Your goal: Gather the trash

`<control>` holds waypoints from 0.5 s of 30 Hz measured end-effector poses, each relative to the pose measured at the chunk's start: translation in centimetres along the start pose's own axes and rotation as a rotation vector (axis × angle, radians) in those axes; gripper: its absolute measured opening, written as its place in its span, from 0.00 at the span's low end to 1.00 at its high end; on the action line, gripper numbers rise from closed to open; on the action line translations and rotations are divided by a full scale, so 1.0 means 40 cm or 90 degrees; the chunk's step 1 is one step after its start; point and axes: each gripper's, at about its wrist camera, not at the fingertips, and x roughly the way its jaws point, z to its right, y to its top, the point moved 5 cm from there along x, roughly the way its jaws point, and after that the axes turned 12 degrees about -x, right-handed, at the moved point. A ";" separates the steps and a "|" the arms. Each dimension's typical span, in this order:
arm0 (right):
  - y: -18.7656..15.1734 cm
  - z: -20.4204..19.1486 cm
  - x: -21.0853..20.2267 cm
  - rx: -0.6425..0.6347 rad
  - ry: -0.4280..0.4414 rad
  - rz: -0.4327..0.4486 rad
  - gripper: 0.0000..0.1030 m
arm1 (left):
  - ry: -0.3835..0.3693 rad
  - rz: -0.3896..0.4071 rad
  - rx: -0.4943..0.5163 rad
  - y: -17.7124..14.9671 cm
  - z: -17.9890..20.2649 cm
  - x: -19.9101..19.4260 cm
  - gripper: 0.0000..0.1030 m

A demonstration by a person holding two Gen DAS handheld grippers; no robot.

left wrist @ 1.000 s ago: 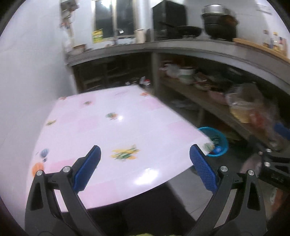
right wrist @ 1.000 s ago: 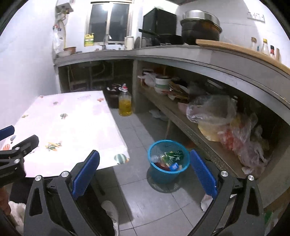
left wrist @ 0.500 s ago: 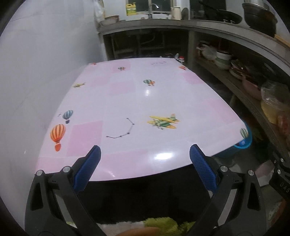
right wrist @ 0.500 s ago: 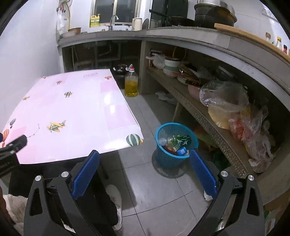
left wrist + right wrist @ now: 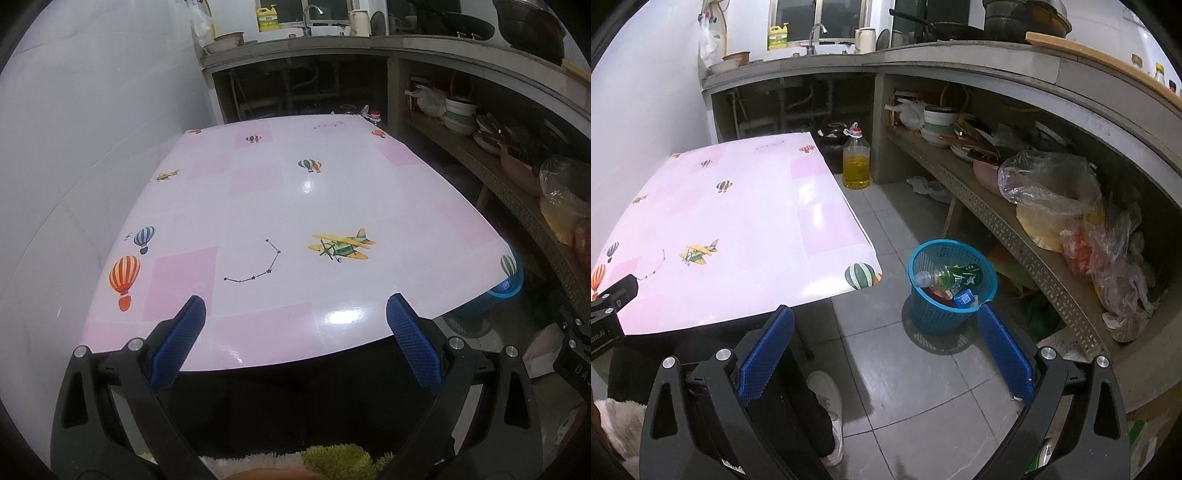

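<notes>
A blue plastic waste basket stands on the tiled floor right of the table. It holds a green-labelled plastic bottle and other wrappers. Its rim also shows in the left wrist view behind the table corner. My left gripper is open and empty, over the near edge of the pink table. My right gripper is open and empty, above the floor just in front of the basket. No loose trash shows on the table top.
The table has a glossy pink cover with balloon and plane prints. A bottle of yellow oil stands on the floor beyond it. A low shelf with bowls and plastic bags runs along the right. A white wall is at left.
Both views have steadied and tilted slightly down. The left gripper has swung from the table's right corner to face the table squarely. Both grippers stay open.
</notes>
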 end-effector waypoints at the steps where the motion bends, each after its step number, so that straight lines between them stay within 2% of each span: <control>1: -0.001 0.000 0.001 0.001 0.000 -0.001 0.94 | 0.000 -0.001 0.001 -0.001 0.002 0.001 0.92; 15: -0.003 0.017 0.008 0.007 -0.006 0.000 0.94 | -0.008 -0.011 0.019 -0.012 0.024 0.007 0.92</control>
